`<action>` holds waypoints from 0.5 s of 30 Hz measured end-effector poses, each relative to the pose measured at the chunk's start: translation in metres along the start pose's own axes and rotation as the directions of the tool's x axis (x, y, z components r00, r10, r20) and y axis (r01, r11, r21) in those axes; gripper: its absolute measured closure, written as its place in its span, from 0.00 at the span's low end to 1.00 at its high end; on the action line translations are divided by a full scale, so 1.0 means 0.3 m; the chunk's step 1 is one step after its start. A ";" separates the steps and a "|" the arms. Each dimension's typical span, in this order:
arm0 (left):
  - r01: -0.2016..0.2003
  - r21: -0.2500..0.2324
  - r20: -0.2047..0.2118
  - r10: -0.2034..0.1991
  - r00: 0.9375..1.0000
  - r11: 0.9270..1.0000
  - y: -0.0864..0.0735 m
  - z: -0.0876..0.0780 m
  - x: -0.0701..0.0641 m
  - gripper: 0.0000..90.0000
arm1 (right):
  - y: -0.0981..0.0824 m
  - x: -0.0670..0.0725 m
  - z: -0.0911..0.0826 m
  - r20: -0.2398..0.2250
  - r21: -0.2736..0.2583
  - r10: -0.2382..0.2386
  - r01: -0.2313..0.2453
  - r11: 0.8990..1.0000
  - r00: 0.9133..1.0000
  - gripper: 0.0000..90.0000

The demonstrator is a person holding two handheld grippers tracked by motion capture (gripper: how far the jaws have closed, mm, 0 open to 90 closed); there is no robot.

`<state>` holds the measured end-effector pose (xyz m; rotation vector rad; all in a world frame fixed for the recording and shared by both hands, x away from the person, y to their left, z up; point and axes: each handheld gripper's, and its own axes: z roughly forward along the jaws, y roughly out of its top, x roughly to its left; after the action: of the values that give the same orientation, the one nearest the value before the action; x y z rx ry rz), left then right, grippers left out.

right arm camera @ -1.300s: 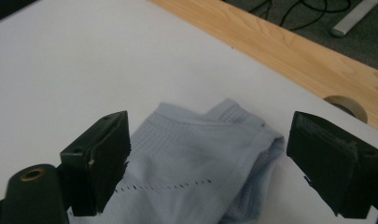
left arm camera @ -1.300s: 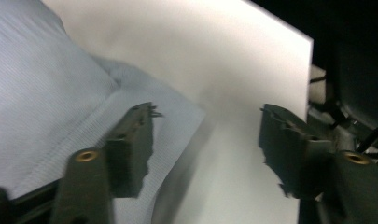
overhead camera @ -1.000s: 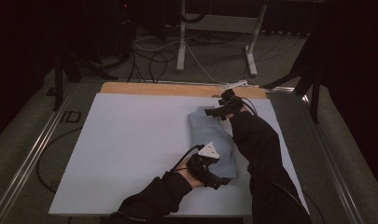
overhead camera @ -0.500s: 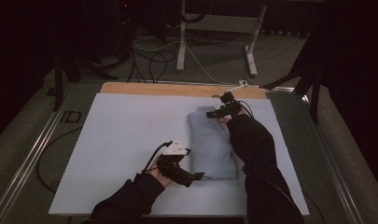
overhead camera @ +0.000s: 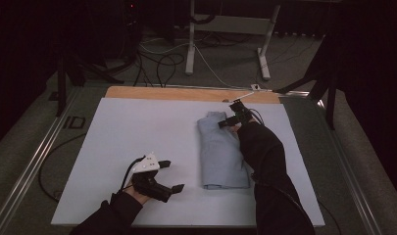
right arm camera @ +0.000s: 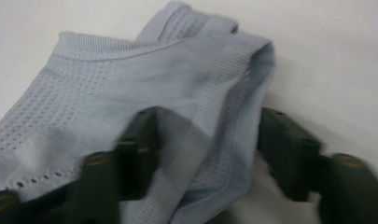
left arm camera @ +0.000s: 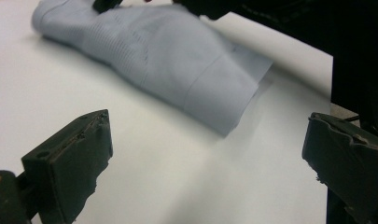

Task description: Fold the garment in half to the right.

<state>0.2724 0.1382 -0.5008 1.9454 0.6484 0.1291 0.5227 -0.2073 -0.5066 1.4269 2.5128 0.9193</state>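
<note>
The big white table top [overhead camera: 137,132] has a folded pale-blue knit garment [overhead camera: 220,152] right of centre. The right gripper [overhead camera: 231,120] straddles its far ribbed corner, jaws just closing in. The left gripper [overhead camera: 172,175] sits well apart, wide open, holding nothing.

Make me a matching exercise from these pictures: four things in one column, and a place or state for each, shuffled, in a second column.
1. left gripper
2. right gripper
3. folded blue garment
4. wooden strip

A. along the table's far edge
B. jaws wide open over bare white tabletop
C. jaws straddling a ribbed edge, just been closing
D. lying right of the table's centre

Pairs: 1-B, 2-C, 3-D, 4-A
</note>
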 end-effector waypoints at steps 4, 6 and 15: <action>0.030 -0.012 -0.016 -0.030 0.999 0.999 -0.036 -0.025 0.014 0.03 | -0.006 0.010 0.008 -0.001 0.038 -0.053 0.053 0.998 0.999 0.67; 0.034 -0.022 -0.036 -0.035 0.999 0.999 -0.054 -0.041 0.018 0.03 | -0.005 0.019 0.004 0.003 0.038 -0.064 0.064 0.997 0.998 0.77; 0.052 -0.028 -0.060 -0.054 0.997 0.998 -0.098 -0.064 0.029 0.03 | 0.039 0.088 -0.045 0.039 -0.026 -0.179 0.181 0.983 0.983 0.96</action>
<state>0.2615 0.1674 -0.5190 1.9033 0.7344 0.1629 0.5119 -0.1877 -0.4841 1.1731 2.5388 0.8856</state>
